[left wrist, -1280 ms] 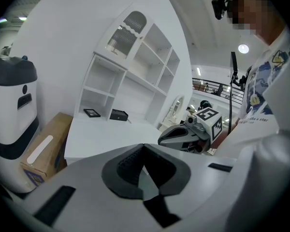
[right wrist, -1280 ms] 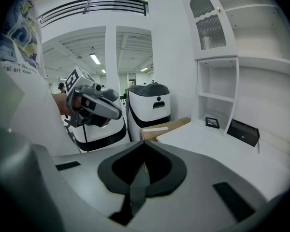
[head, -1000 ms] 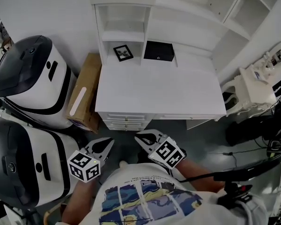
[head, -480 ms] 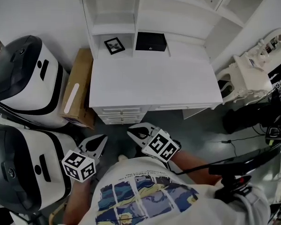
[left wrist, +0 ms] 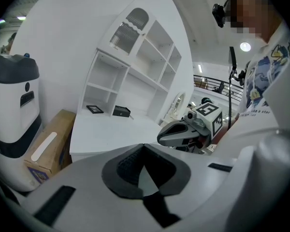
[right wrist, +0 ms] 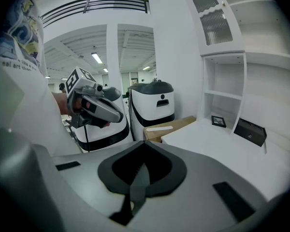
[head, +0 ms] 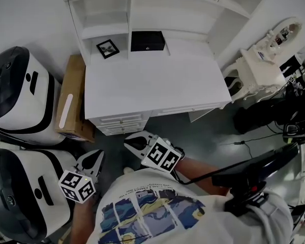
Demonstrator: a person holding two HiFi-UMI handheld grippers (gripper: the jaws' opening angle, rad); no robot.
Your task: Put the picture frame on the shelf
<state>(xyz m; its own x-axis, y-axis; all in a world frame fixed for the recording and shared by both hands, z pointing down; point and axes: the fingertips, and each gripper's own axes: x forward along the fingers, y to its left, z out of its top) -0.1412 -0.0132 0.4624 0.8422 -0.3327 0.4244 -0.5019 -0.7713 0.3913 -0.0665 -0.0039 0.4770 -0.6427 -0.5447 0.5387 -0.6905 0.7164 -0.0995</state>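
A small black picture frame [head: 107, 48] lies flat at the desk's back left, under the lowest shelf of the white hutch [head: 99, 29]; it also shows as picture frame [left wrist: 94, 109] and picture frame [right wrist: 218, 121]. My left gripper [head: 97, 155] and right gripper [head: 131, 142] hang side by side below the desk's front edge, well short of the frame. Both are shut and empty. In their own views the left gripper [left wrist: 144, 170] and right gripper [right wrist: 144, 172] have their jaws meeting with nothing between.
A black box [head: 148, 40] sits beside the frame on the white desk [head: 152, 90]. A cardboard carton [head: 70, 105] and two white-and-black machines [head: 18, 98] stand at the left. An ornate white stand [head: 259, 67] and floor cables [head: 254, 146] are at the right.
In the head view the desk and hutch have slid up and to the left, and both grippers have drifted down and left. Both stay shut and empty.
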